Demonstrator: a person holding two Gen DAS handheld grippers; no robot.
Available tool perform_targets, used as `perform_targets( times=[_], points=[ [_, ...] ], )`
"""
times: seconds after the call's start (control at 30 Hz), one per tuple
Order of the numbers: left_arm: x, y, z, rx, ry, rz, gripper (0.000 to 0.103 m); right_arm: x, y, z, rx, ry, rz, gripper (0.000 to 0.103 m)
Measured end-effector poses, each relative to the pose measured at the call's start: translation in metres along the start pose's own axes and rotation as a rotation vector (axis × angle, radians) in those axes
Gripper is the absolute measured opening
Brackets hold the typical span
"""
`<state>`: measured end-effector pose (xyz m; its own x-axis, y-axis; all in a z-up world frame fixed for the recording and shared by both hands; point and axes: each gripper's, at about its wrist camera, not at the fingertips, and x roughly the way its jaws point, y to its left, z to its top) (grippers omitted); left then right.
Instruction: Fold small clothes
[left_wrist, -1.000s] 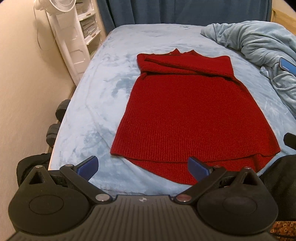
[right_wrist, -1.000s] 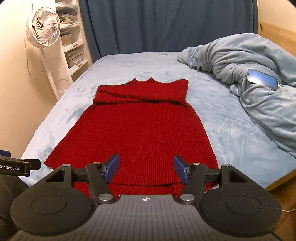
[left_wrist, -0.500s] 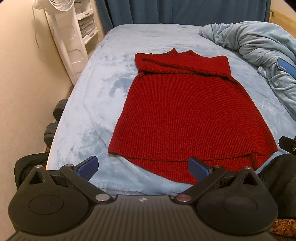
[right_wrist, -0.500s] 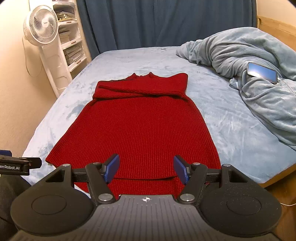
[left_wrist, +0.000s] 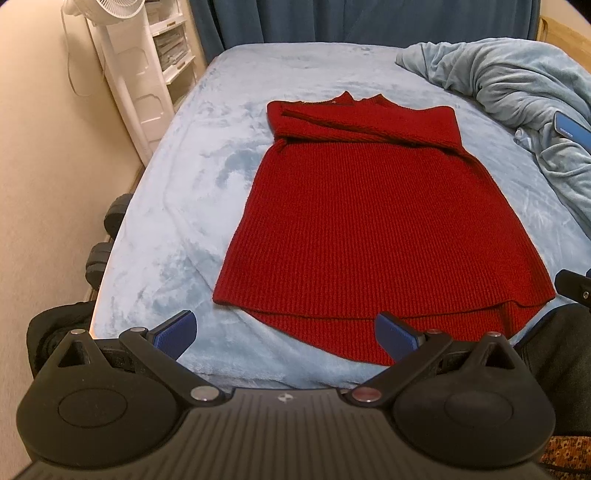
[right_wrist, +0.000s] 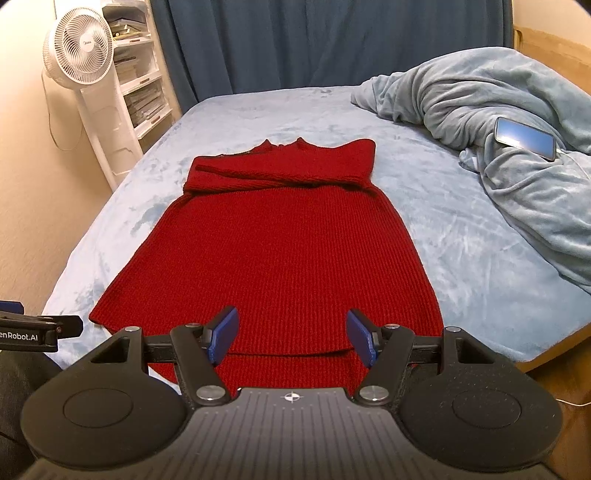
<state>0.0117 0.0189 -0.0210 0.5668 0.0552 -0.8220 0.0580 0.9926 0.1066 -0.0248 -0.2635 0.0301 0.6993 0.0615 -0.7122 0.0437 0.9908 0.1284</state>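
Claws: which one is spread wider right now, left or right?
The left claw: its blue pads stand far apart, while the right claw is open more narrowly over the red sweater.

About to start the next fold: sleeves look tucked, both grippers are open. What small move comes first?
Probably lower both open grippers, left and right, onto the sweater's near hem corners; it lies flat, sleeves folded across the top, ungripped.
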Motion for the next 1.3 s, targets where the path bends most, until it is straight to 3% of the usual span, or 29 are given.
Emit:
perform_targets(
  times=[0.9, 1.03, 1.13, 1.3],
  points=[
    [0.028, 0.009, 0.003, -0.012, 0.042, 0.003, 0.103, 0.023, -0.005, -0.002, 0.013, 0.06, -0.015, 0.068],
    [0.051, 0.033, 0.016, -0.037, -0.016, -0.023, 0.103, 0.033, -0.026, 0.006, 0.036, 0.043, -0.038, 0.072],
    [0.084, 0.052, 0.028, -0.031, -0.042, -0.031, 0.103, 0.047, -0.058, 0.011, 0.067, -0.035, -0.127, 0.075],
    [0.151, 0.07, 0.054, -0.018, 0.02, -0.049, 0.103, 0.097, -0.13, 0.028, 0.144, 0.01, -0.259, 0.076]
  ],
)
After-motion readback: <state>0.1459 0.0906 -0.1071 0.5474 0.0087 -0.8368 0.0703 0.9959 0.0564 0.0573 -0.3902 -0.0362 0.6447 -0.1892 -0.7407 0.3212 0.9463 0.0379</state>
